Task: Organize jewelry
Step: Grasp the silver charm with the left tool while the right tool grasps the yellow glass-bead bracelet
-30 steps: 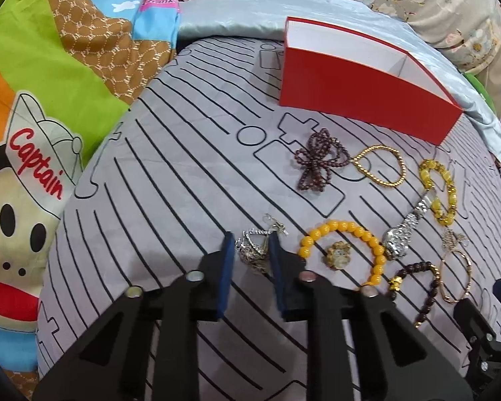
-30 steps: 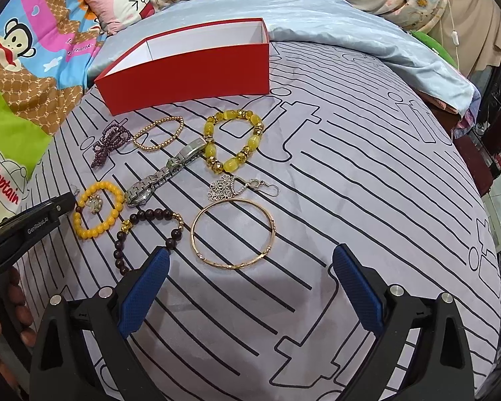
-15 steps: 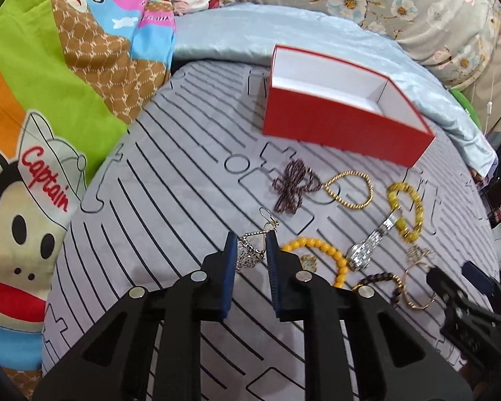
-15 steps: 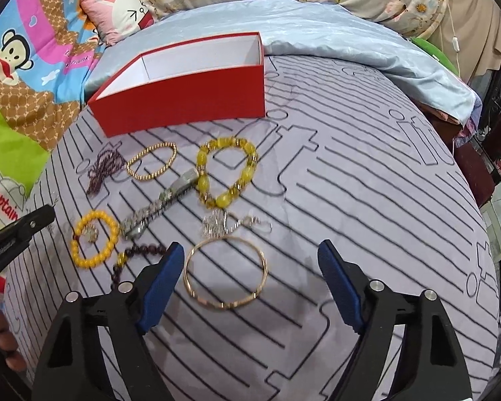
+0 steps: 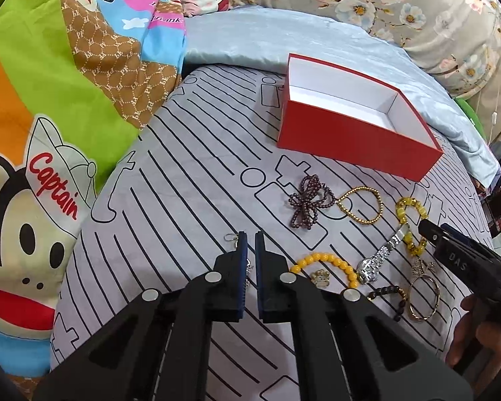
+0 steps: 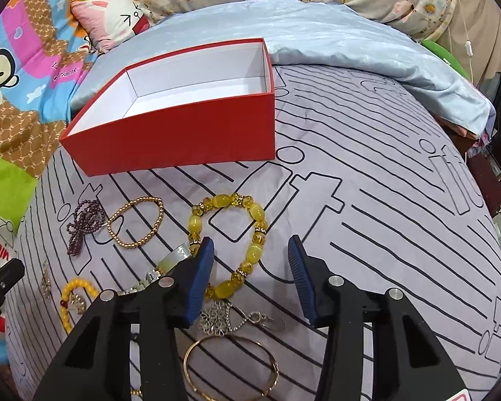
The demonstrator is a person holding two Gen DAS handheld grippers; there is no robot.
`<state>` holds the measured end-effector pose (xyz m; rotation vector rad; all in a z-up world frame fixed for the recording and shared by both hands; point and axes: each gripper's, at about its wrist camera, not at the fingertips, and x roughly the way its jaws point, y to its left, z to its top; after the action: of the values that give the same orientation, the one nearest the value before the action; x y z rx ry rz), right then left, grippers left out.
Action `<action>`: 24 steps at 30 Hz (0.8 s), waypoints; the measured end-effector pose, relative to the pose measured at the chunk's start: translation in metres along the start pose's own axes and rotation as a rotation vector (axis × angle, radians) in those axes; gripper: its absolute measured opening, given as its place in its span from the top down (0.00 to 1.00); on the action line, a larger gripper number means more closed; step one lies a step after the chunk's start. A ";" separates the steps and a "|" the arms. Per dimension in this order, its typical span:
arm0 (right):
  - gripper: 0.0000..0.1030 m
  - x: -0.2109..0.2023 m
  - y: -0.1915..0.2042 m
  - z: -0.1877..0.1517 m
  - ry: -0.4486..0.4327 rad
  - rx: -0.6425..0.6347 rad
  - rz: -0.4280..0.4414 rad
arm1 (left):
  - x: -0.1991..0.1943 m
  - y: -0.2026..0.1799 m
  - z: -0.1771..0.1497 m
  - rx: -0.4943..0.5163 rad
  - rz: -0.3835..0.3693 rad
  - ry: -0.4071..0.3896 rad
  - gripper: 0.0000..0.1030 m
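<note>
The left gripper has its blue pads drawn almost together, and a silver filigree earring shows in bits beside and below them, its hook poking out to the left. It seems pinched between the pads, though they hide most of it, so a firm hold is a judgement. Pinching such a thin, limp piece with the jaws nearly closed makes sense: a wider grip would let it slip.

The right gripper stands wide open and holds nothing, poised above the chunky yellow bracelet, probably to take it next.

The red box, open-topped, white inside and empty as far as can be seen, is the likely goal. In front of it, nearest first, lie a dark purple bead strand and a gold bead bracelet; farther out, a silver watch, an orange bead bracelet around a small charm, a dark bead bracelet and a thin gold bangle. A second silver earring lies just beyond the bangle.
</note>
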<state>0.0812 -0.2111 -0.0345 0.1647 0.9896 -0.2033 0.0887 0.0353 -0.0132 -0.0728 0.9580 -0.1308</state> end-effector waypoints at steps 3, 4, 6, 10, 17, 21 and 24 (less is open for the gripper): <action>0.61 0.006 0.001 -0.001 0.017 0.000 0.007 | 0.005 0.004 -0.002 -0.007 -0.002 0.020 0.95; 0.61 0.006 0.001 -0.002 0.016 -0.001 0.006 | 0.006 0.005 -0.004 -0.007 -0.005 0.027 0.94; 0.61 0.006 0.001 -0.003 0.013 -0.008 0.001 | 0.009 0.007 -0.008 -0.002 0.005 0.041 0.79; 0.61 0.006 0.002 -0.005 0.007 -0.012 0.002 | 0.014 0.012 -0.016 0.001 0.044 0.040 0.53; 0.90 0.007 -0.001 -0.003 -0.006 -0.003 -0.003 | 0.030 0.012 -0.020 0.004 0.051 0.059 0.49; 0.92 0.006 -0.002 -0.004 -0.004 -0.007 -0.001 | 0.036 0.012 -0.018 0.005 0.060 0.046 0.52; 0.92 0.005 -0.003 -0.005 0.003 0.000 0.006 | 0.038 0.015 -0.015 -0.007 0.060 0.030 0.57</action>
<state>0.0788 -0.2131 -0.0417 0.1683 0.9923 -0.1976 0.0987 0.0452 -0.0546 -0.0486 0.9897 -0.0737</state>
